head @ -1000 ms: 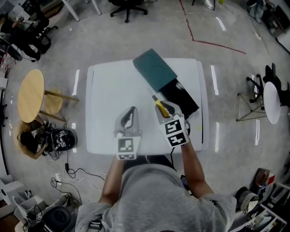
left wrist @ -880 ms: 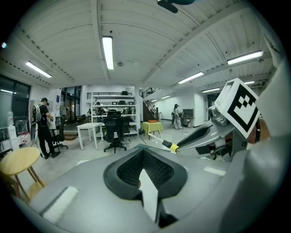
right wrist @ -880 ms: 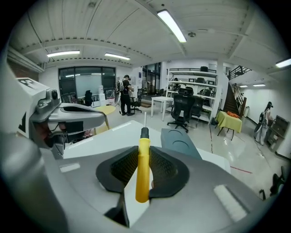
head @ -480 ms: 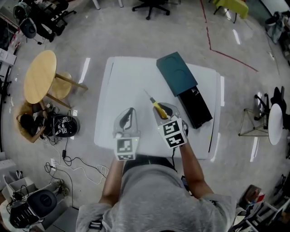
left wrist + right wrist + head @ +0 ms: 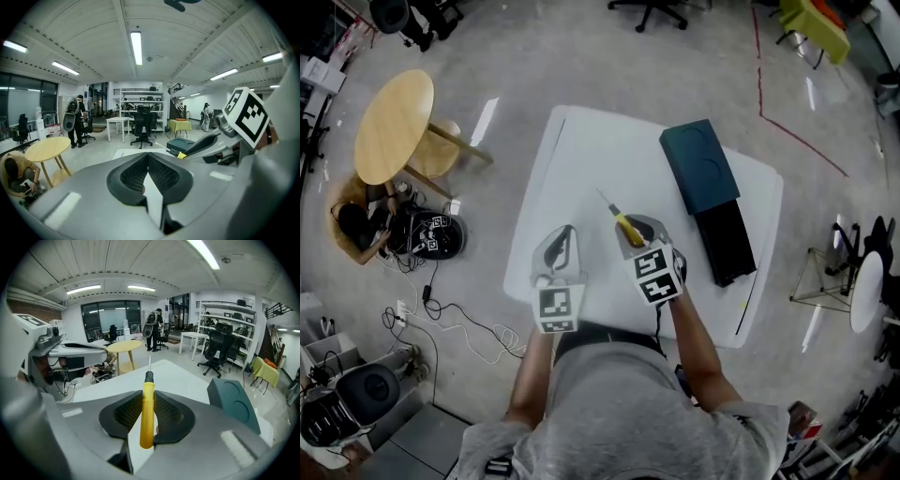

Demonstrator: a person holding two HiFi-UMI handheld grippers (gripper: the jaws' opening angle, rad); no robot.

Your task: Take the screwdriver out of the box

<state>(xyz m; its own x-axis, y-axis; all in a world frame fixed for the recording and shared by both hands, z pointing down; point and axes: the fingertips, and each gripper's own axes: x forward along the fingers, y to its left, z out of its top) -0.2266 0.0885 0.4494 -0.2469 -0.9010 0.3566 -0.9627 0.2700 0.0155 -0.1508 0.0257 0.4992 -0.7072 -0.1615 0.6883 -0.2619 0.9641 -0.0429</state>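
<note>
My right gripper (image 5: 628,225) is shut on the yellow handle of the screwdriver (image 5: 623,222), whose thin shaft points up and left over the white table (image 5: 581,159). In the right gripper view the screwdriver (image 5: 147,413) stands upright between the ribbed pads (image 5: 165,412). The box lies to the right: a teal lid (image 5: 701,165) partly over a black tray (image 5: 727,241), apart from both grippers. My left gripper (image 5: 563,236) hovers beside the right one, shut with nothing in it; its pads (image 5: 159,173) meet at the tip.
A round wooden table (image 5: 394,125) stands on the floor at the left, with a crouching person (image 5: 354,230) and cables near it. A small white round table (image 5: 862,291) is at the right. The white table's near edge lies just under my grippers.
Both grippers have moved left across the table, away from the box. The screwdriver went with the right gripper, from over the black tray to over the table's middle.
</note>
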